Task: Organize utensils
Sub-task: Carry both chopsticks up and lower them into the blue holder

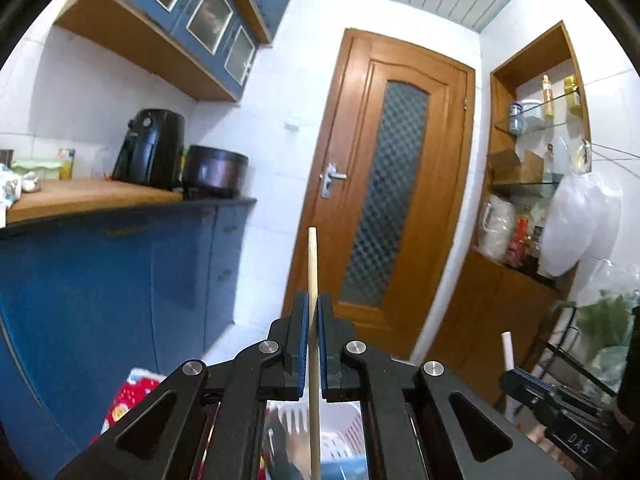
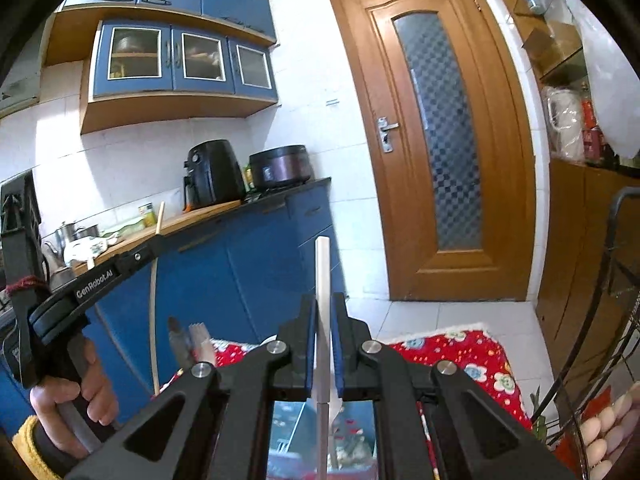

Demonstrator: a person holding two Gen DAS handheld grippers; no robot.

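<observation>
My left gripper [image 1: 313,300] is shut on a thin wooden chopstick [image 1: 312,264] that stands upright between its blue pads and runs down past the jaws. The same gripper and chopstick [image 2: 154,304] show at the left of the right wrist view, held in a hand. My right gripper [image 2: 324,300] is shut on a white-handled utensil [image 2: 322,272], held upright; its working end is hidden below the jaws. The white handle [image 1: 507,350] also shows at the lower right of the left wrist view. A white slotted basket [image 1: 340,428] lies below my left gripper.
A red flowered cloth [image 2: 460,352] covers the surface below. Blue cabinets [image 1: 120,272] carry a counter with a black air fryer [image 1: 150,148] and a cooker pot [image 1: 216,170]. A wooden door [image 1: 384,184] stands ahead. A black wire rack [image 2: 616,280] is at the right.
</observation>
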